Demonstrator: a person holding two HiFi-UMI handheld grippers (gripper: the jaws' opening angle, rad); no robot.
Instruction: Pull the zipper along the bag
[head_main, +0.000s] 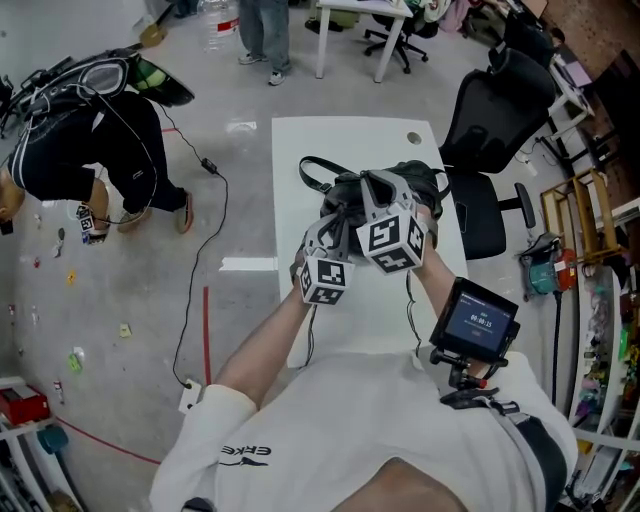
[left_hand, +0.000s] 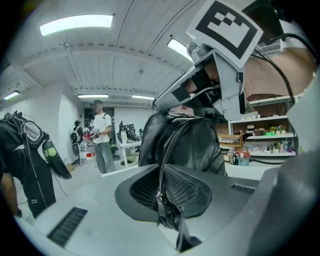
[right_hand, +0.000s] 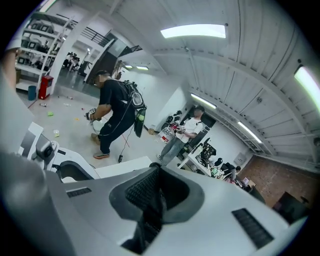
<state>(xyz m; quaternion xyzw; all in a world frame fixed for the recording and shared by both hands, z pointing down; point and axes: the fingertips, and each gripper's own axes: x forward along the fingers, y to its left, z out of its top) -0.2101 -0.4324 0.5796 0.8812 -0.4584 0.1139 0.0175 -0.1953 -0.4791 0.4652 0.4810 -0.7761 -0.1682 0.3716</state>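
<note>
A black leather bag (head_main: 420, 178) stands on the white table (head_main: 340, 140), and both grippers reach into it from the near side. My left gripper (head_main: 333, 228) is shut on the bag's edge at the low end of the zipper (left_hand: 172, 145). In the left gripper view the pads (left_hand: 187, 192) pinch the black material and the zipper runs up over the bag (left_hand: 205, 145). My right gripper (head_main: 385, 190) is at the bag's top, its marker cube (left_hand: 227, 25) above. In the right gripper view its jaws (right_hand: 152, 210) are shut on a thin dark piece, which seems to be the zipper's pull.
A black office chair (head_main: 490, 110) stands at the table's far right corner. A person in black (head_main: 90, 140) bends over on the floor at left, with a cable (head_main: 200, 250) trailing toward the table. A small screen (head_main: 478, 325) hangs at my right side. Shelves (head_main: 590, 230) line the right wall.
</note>
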